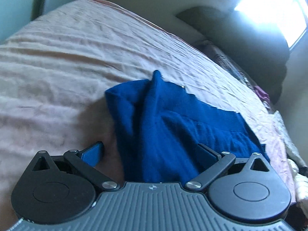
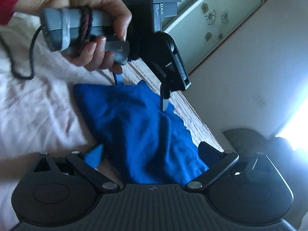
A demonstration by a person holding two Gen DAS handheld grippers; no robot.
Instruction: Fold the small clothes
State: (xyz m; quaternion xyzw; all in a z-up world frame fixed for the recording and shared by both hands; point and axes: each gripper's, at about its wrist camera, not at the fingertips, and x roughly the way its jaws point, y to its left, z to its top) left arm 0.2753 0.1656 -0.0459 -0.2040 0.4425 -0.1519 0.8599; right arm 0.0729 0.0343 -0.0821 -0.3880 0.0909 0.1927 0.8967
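Note:
A small dark blue garment (image 1: 169, 127) lies bunched on a pale pink bedsheet (image 1: 67, 57). My left gripper (image 1: 152, 154) is open, its jaws spread wide on either side of the garment's near end. In the right wrist view the same garment (image 2: 134, 127) runs between the spread jaws of my open right gripper (image 2: 152, 154). The left gripper (image 2: 142, 92) also shows there, held in a hand above the garment's far edge, its blue fingers (image 2: 118, 79) apart and touching the cloth.
The bed's edge runs along the right, with a dark rounded object (image 1: 240, 44) and patterned fabric (image 1: 231, 67) beyond it. A bright window (image 1: 273, 5) glares at top right. A floral wardrobe panel (image 2: 215, 17) and a wall stand behind the bed.

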